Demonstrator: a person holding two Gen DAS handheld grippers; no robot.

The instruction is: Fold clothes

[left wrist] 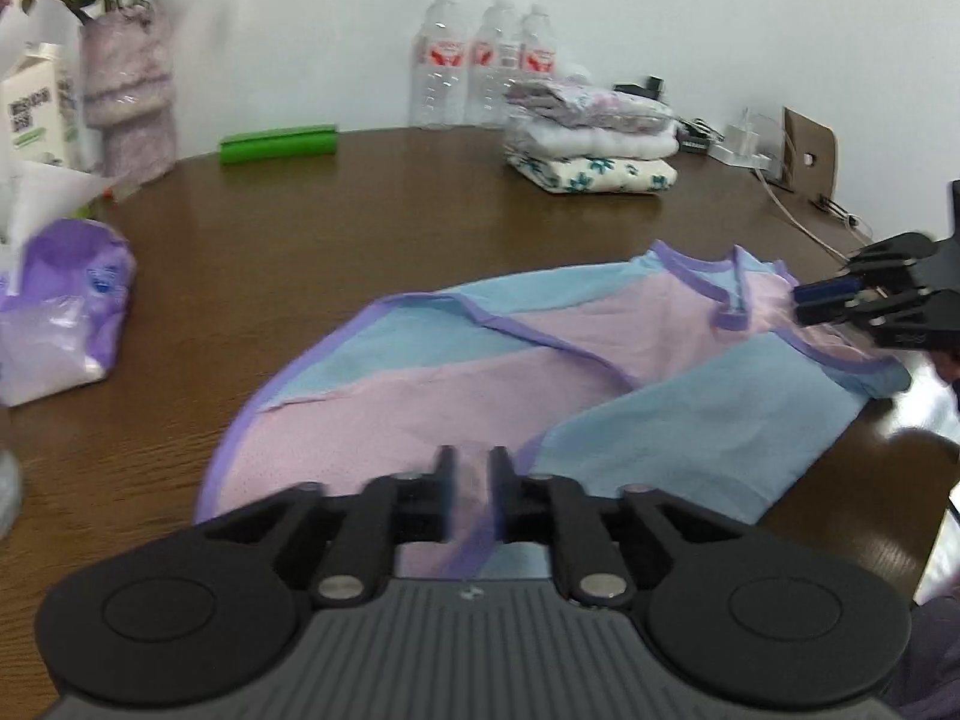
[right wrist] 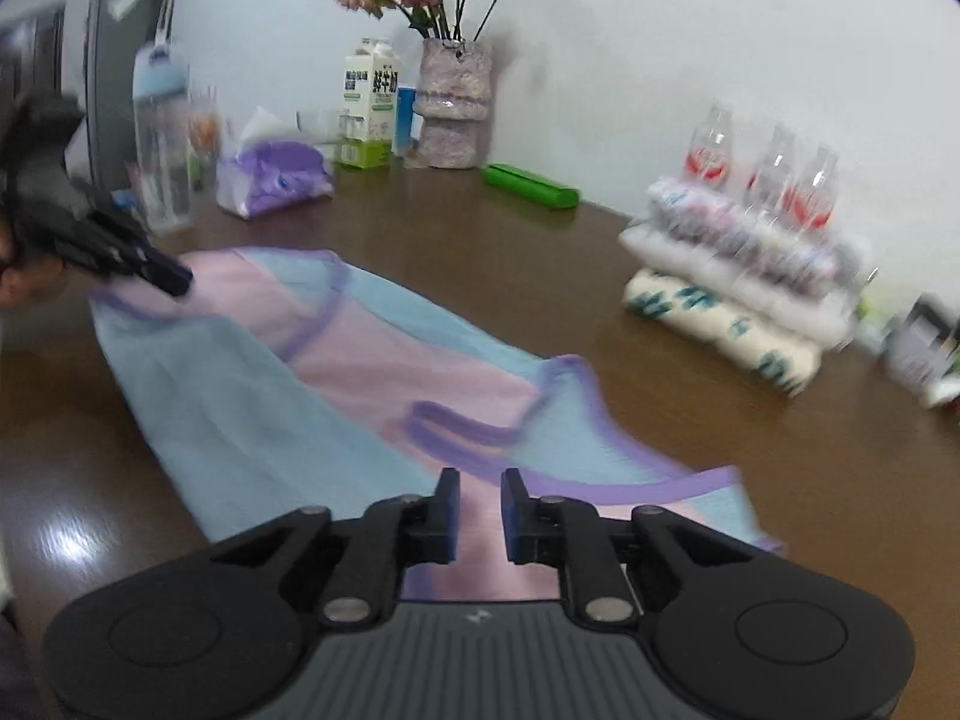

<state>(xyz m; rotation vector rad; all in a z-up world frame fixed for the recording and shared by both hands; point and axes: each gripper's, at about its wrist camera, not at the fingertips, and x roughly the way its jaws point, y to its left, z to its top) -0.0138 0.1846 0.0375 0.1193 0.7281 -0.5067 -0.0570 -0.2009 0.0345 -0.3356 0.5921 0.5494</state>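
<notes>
On the brown table (left wrist: pixel 372 228), the milk carton (right wrist: pixel 367 102) beside the vase (right wrist: pixel 454 103) carried print too blurred to read, as did the red labels on the water bottles (left wrist: pixel 480 66). The pink-and-blue shirt (left wrist: pixel 480 372) lay flat, its long axis running hem to collar between both tools. The left gripper (left wrist: pixel 467 465) pinched the hem with narrowed jaws; the right gripper (right wrist: pixel 480 492) likewise pinched fabric just beside the collar.

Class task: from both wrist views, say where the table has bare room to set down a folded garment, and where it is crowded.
Bare wood lies between the shirt and the green box, and between the shirt and the folded stack. Crowded: the wall edge by the vase, milk carton and tissue pack.
</notes>
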